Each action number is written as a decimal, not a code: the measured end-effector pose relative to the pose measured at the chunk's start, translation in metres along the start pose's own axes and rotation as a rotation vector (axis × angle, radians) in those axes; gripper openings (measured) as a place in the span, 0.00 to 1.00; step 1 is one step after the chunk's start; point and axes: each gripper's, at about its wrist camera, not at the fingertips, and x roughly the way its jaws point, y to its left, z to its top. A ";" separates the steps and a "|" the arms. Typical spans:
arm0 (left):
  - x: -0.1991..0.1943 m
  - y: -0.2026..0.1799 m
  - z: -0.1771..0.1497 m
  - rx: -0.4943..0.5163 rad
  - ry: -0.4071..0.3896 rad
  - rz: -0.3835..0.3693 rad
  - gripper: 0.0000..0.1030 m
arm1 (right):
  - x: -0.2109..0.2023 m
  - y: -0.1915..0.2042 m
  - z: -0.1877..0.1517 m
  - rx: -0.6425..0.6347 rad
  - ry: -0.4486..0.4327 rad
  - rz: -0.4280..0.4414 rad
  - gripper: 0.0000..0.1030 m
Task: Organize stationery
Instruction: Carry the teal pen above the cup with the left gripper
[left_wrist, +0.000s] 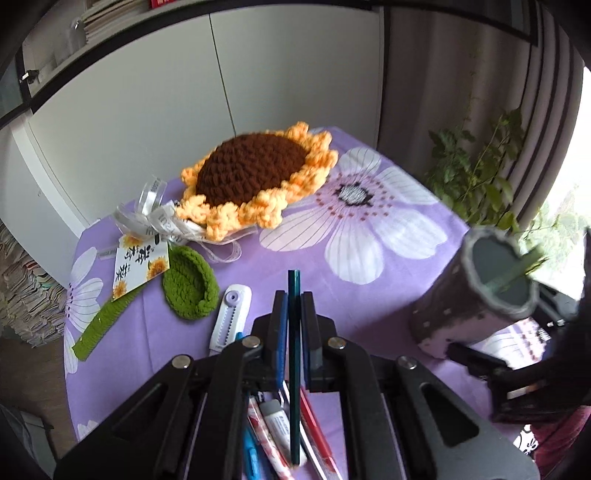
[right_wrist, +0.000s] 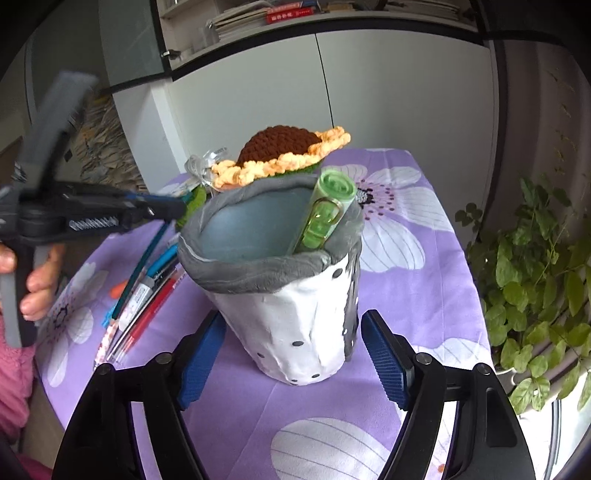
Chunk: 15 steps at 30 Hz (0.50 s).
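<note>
Clamped in my left claw (left_wrist: 294, 314) is a thin dark-teal pencil (left_wrist: 294, 354), pinched between the two blue pads and lifted at a slant above the purple tablecloth with big white flowers (left_wrist: 369, 266). Its lower end hangs over a loose heap of pens and markers (left_wrist: 284, 424), red, blue and white, lying on the cloth just beneath the claw. To the left of the heap lies a white correction-tape dispenser with a lilac wheel (left_wrist: 231, 314). Beyond it sit a green crocheted leaf (left_wrist: 190, 284), a printed paper tag with sunflowers (left_wrist: 138, 266), and a large crocheted sunflower with a brown centre and orange-yellow petals (left_wrist: 255, 177).

My right claw (right_wrist: 293, 354) stands wide around the lower part of a soft white cup with dark dots and a grey folded rim (right_wrist: 299, 317), its blue pads on either side of the cup's base; whether the pads press the fabric I cannot tell for certain. The cup stands upright on the cloth, well to the right of the heap. Inside it, a translucent green pen with a gold clip (right_wrist: 323, 214) leans against the far right rim. A leafy potted plant (right_wrist: 535, 277) stands past the table's right edge.
</note>
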 end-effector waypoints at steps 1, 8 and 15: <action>-0.006 -0.001 0.001 -0.004 -0.018 -0.010 0.05 | 0.000 0.001 -0.001 -0.007 0.000 -0.002 0.69; -0.061 -0.017 0.014 -0.022 -0.168 -0.068 0.05 | -0.003 0.017 -0.003 -0.095 -0.013 -0.004 0.68; -0.098 -0.034 0.030 -0.006 -0.281 -0.098 0.05 | -0.002 0.015 -0.003 -0.088 -0.004 0.020 0.68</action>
